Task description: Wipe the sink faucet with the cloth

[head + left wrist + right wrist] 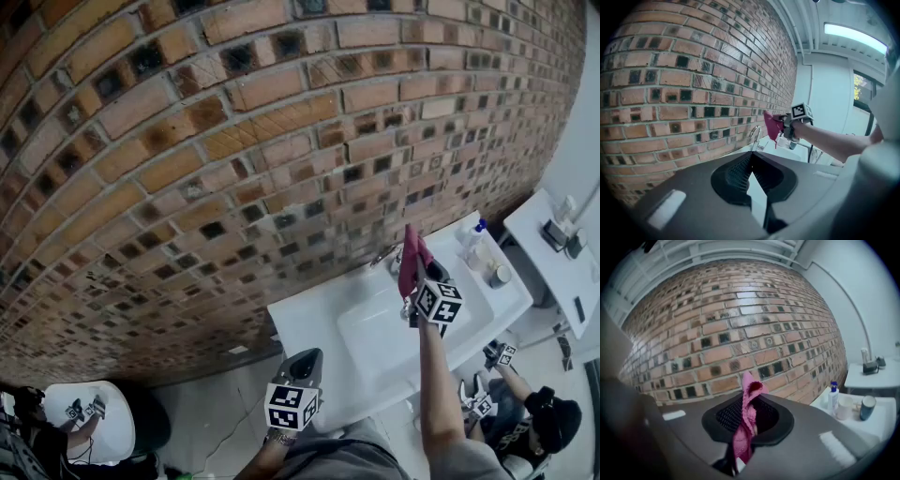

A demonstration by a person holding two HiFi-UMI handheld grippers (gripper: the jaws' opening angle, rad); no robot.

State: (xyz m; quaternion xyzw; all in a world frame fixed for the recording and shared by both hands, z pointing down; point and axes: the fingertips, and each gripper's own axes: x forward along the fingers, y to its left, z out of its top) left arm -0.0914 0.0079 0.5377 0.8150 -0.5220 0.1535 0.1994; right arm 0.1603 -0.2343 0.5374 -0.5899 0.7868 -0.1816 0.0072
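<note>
Nearest, the left gripper (302, 364) is held low over the sink's near left edge; in its own view its two jaws meet at the tips (749, 157) and hold nothing. Beyond it lies one white sink (375, 339), set against a brick wall (187, 141). Over the basin's far side the right gripper (419, 277) is held out on a bare forearm; its two jaws are closed (750, 404) on one pink cloth (746, 420), pinched between the pads, with a fold standing up past the tips and the rest hanging back toward the camera. The cloth (411, 255) stands upright just right of the one faucet (387, 255), level with its top; whether the two touch cannot be told. From the left gripper view the cloth (771, 125) shows just right of the faucet's curved spout (755, 135). On the sink's right ledge stand one bottle (833, 398) with a blue cap and two cups, one white (844, 407) and one dark (867, 407), close together. Farther right, a separate white table (869, 376) bears small items too small to name. Two other persons show at the lower corners, one left (80, 417) and one right (534, 422), each holding marker-cube grippers.
</note>
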